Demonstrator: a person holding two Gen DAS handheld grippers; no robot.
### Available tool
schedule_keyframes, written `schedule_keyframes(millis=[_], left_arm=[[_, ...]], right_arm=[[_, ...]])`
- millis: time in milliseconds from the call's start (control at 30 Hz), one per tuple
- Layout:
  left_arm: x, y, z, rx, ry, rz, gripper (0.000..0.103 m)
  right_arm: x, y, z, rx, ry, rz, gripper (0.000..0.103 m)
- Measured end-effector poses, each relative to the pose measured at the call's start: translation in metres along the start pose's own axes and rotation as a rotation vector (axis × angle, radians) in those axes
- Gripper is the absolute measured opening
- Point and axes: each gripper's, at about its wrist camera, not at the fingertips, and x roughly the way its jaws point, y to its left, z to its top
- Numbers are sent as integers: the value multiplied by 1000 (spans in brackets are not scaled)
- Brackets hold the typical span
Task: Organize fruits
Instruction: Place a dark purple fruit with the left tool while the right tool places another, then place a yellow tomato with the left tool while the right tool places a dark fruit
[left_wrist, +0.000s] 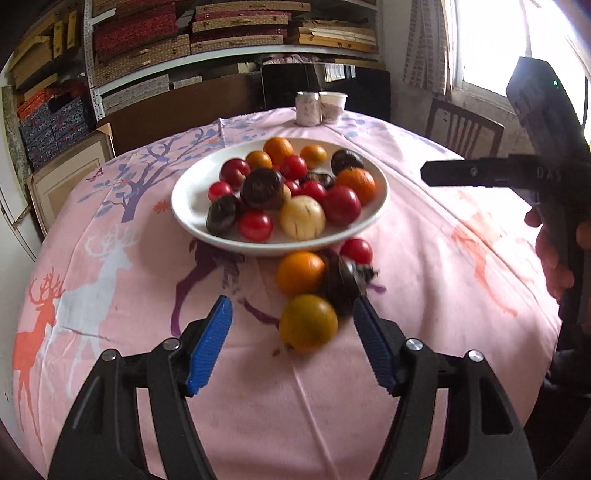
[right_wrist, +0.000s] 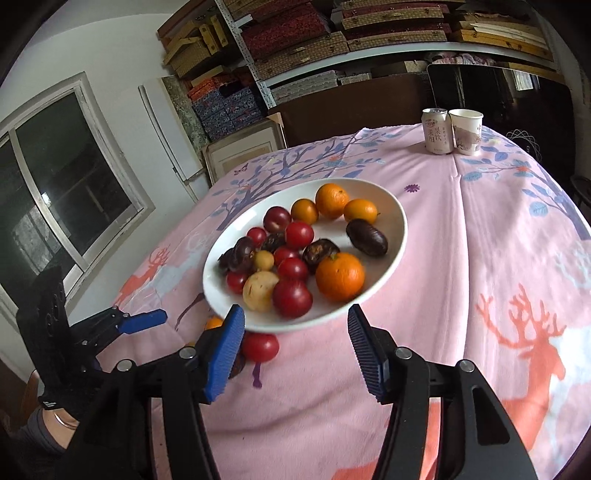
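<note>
Nearest, the left gripper (left_wrist: 291, 314) has its fingers (left_wrist: 212, 343) spread, grasping nothing; a greenish orange (left_wrist: 308, 322) lies between them on the bench (left_wrist: 424, 258). Only this view shows all four loose fruits before the plate (left_wrist: 192, 192). The right gripper (right_wrist: 295, 325) is likewise released, near the plate's rim.

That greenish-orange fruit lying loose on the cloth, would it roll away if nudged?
Probably: the greenish-orange fruit looks round and rests on the tablecloth with nothing walling it in. The soft cloth may slow it. Its skin looks smooth, so it might slip.
</note>
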Motion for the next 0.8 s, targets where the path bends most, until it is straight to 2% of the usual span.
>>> schedule_keyframes(millis=[100, 167, 200, 233, 267, 400, 500, 767, 800], left_arm=[[12, 0, -3, -17, 65, -14, 66], [24, 3, 0, -47, 114, -56, 65], [33, 6, 0, -71, 153, -81, 53], [32, 8, 1, -85, 146, -90, 53], [30, 8, 1, -86, 134, -115, 35], [6, 0, -8, -70, 47, -69, 36], [-10, -3, -18, -76, 15, -55, 36], [-25, 18, -36, -147, 9, -30, 36], [-25, 19, -36, -150, 9, -31, 36]], right_arm=[[0, 5, -13, 2, 28, 2, 59], [3, 11, -20, -8, 46, -9, 59], [5, 14, -22, -10, 58, -7, 59], [6, 17, -25, -13, 67, -1, 59], [8, 20, -27, -19, 76, 7, 59], [18, 37, -32, -46, 119, 41, 59], [33, 53, -33, -75, 152, 46, 58], [79, 87, -34, -137, 209, -41, 53], [82, 89, -33, -134, 213, -43, 48]])
